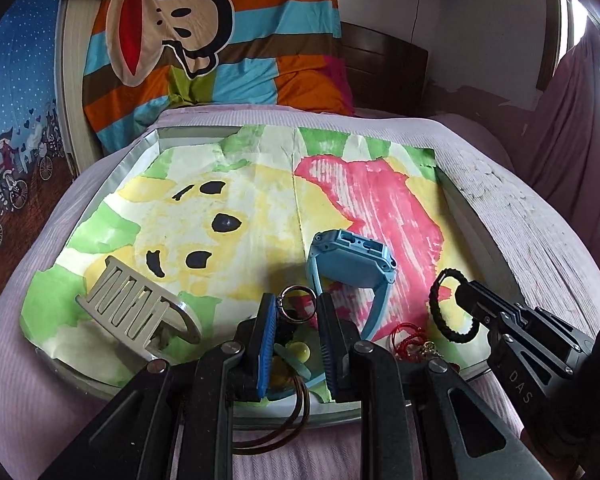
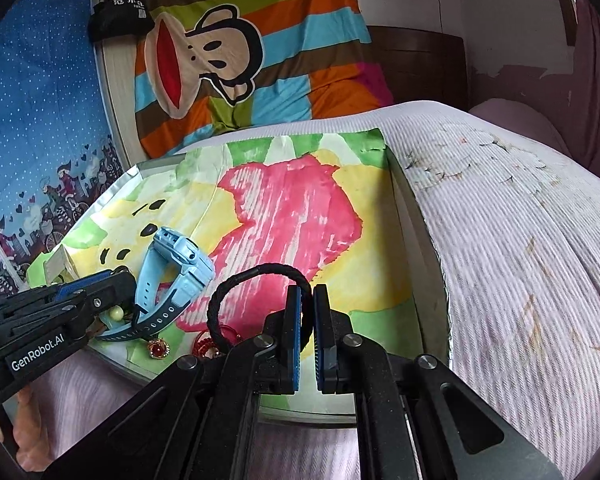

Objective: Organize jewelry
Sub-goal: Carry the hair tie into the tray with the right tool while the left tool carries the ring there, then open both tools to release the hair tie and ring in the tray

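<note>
A shallow tray (image 1: 112,176) lined with a painted paper holds the jewelry. My left gripper (image 1: 296,310) is open around a silver ring (image 1: 296,304) at its fingertips, over a yellow bead and teal piece (image 1: 300,354). A blue watch (image 1: 352,264) stands just beyond it; it also shows in the right wrist view (image 2: 176,276). My right gripper (image 2: 307,300) is shut on a black braided bracelet (image 2: 236,284) and holds it above the tray; the bracelet also shows in the left wrist view (image 1: 436,304). A red string (image 1: 408,336) and a red-stone ring (image 2: 158,348) lie near the front rim.
A cream hair claw clip (image 1: 136,308) lies at the tray's left. Brown hair ties (image 1: 284,424) hang over the front rim. The tray sits on a pink ribbed bedcover (image 2: 520,248). A striped monkey-print quilt (image 1: 204,40) lies behind.
</note>
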`<state>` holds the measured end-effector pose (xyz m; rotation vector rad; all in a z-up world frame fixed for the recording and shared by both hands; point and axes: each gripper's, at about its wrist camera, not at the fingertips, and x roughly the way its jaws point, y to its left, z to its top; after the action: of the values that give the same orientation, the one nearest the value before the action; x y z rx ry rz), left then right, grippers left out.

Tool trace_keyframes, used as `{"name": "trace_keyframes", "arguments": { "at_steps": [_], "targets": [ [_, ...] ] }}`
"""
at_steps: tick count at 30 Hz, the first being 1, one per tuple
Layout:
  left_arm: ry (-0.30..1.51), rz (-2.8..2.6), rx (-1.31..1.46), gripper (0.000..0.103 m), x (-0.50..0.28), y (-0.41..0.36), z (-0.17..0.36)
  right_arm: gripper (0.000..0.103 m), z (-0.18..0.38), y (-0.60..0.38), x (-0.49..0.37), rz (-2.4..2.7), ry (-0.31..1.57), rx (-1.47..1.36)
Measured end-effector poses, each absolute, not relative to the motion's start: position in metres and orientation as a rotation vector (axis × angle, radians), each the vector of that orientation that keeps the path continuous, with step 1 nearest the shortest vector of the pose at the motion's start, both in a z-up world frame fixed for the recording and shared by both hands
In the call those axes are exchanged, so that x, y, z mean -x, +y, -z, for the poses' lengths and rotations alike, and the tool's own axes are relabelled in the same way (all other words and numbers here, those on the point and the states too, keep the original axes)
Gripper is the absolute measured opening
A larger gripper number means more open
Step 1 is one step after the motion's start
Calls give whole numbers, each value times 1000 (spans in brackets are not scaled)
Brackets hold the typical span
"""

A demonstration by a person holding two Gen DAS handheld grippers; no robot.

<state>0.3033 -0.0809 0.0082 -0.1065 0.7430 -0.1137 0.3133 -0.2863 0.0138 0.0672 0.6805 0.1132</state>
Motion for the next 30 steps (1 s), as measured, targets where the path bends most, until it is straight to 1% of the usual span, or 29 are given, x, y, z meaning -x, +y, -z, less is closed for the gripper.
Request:
{"name": "trace_keyframes", "arguments": {
  "at_steps": [6, 17, 18, 20, 21, 22, 24, 28, 29, 30],
  "targets": [
    [747, 112, 114, 20, -303, -80, -8, 6, -9, -281, -312, -117, 688, -44],
    [762, 108, 138, 20, -299, -73, -4, 7, -13, -288, -305, -132, 643, -71],
    [760, 111, 143, 22, -299, -71, -4, 7, -13, -289, -304, -133, 640, -74],
    [752, 113, 150, 28, -298, -70, -6, 7, -13, -289, -303, -137, 633, -78],
    [746, 109, 150, 35, -297, -69, -7, 7, -14, -289, -303, -138, 631, -78],
    [737, 105, 150, 46, -297, -68, -8, 7, -14, -289, -302, -139, 627, -77],
    [707, 97, 152, 55, -294, -66, -11, 7, -14, -290, -300, -141, 619, -75],
    [687, 100, 150, 55, -291, -64, -15, 9, -17, -289, -296, -145, 599, -72],
    [681, 98, 151, 55, -290, -63, -16, 10, -18, -289, -295, -145, 592, -72],
    [673, 97, 152, 57, -289, -63, -17, 14, -19, -289, -294, -145, 584, -73]
  ]
}}
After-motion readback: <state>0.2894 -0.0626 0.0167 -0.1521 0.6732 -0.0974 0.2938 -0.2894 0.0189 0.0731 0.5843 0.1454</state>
